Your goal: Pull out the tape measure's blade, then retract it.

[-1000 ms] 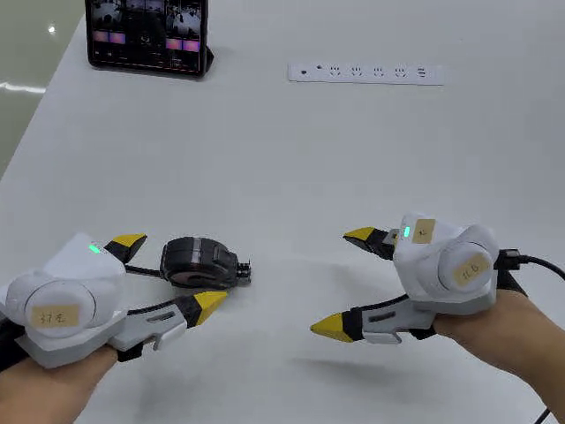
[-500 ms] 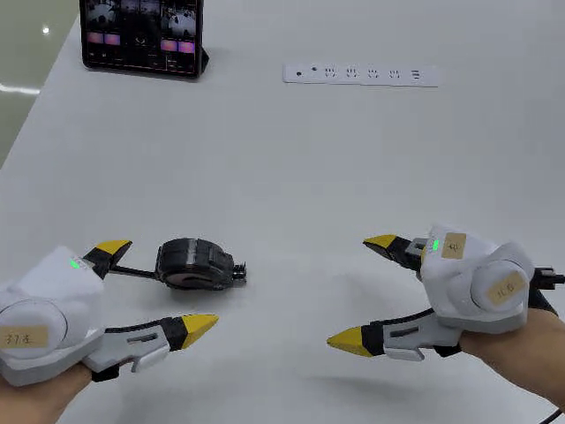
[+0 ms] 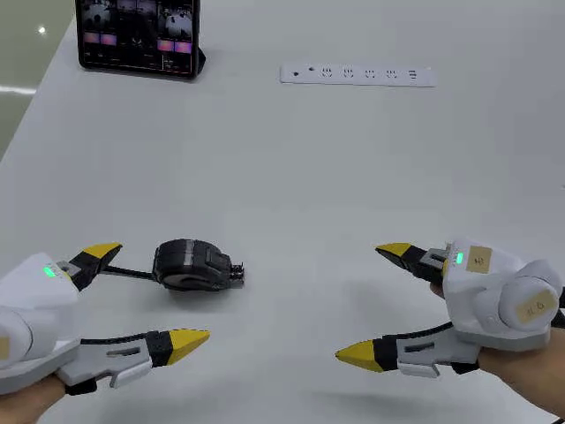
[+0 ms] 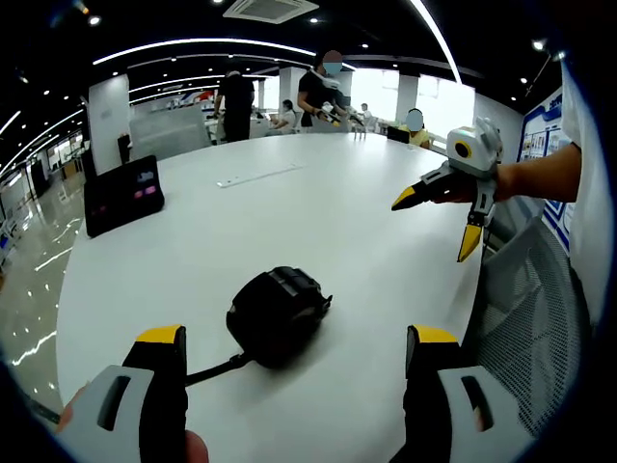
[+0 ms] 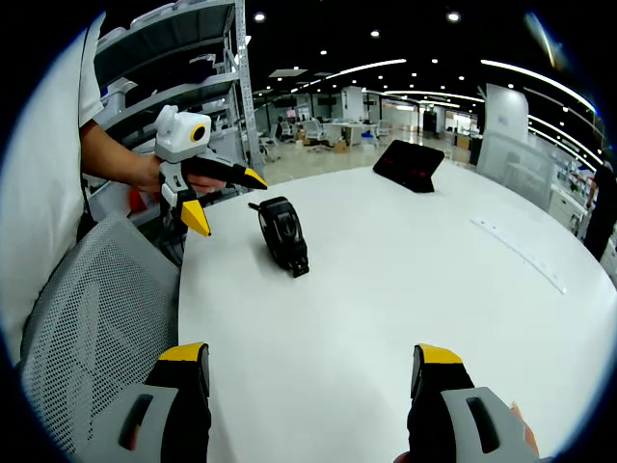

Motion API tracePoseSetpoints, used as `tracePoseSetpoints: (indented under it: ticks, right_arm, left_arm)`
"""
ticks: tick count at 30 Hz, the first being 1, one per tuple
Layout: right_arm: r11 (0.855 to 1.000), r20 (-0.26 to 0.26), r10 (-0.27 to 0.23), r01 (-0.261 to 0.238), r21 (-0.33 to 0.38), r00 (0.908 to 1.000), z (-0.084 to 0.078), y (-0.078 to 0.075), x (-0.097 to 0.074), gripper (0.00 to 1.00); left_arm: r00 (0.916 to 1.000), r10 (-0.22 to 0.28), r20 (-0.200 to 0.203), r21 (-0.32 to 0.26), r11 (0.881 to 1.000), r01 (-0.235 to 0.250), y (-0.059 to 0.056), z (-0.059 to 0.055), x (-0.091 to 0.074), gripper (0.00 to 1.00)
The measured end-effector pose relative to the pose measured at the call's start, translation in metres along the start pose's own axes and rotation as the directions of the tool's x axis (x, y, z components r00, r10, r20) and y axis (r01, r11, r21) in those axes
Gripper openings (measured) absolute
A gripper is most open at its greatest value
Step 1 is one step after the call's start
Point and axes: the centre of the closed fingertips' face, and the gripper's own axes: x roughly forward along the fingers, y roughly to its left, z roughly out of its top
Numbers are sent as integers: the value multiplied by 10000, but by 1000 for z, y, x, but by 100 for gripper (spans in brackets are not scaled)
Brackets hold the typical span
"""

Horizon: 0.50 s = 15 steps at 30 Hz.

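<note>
A black tape measure (image 3: 190, 264) lies on the white table (image 3: 291, 168), its blade tip at its right end and a thin black strap trailing to the left. The tape measure (image 4: 278, 313) sits just ahead of my left gripper's jaws and farther off as the tape measure (image 5: 282, 231) in the right gripper view. My left gripper (image 3: 146, 296) is open at the lower left, its yellow tips standing apart on either side of the tape measure's near left, touching nothing. My right gripper (image 3: 375, 303) is open at the lower right, empty, well away from the tape measure.
A dark tablet (image 3: 137, 35) stands at the back left of the table. A white power strip (image 3: 357, 75) lies at the back centre. A grey mesh chair (image 5: 92, 309) is beside the table's edge. People (image 4: 323, 92) stand in the room beyond.
Both grippers have drawn back toward the person, the left one away from the tape measure. The tape measure has stayed put; the head camera has shifted slightly.
</note>
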Motion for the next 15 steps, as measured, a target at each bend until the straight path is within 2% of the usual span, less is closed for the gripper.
tracePoseSetpoints:
  ticks: [11,15]
  right_arm:
    - [9985,434,-221,199,505,9988,1,-4,-16,88]
    - [9979,478,-287,259,589,9984,-1,-4,-20,89]
  left_arm:
    - [9989,-474,13,137,9988,474,-6,-3,-6,96]
    - [9977,-657,180,81,9978,656,-8,-3,-9,97]
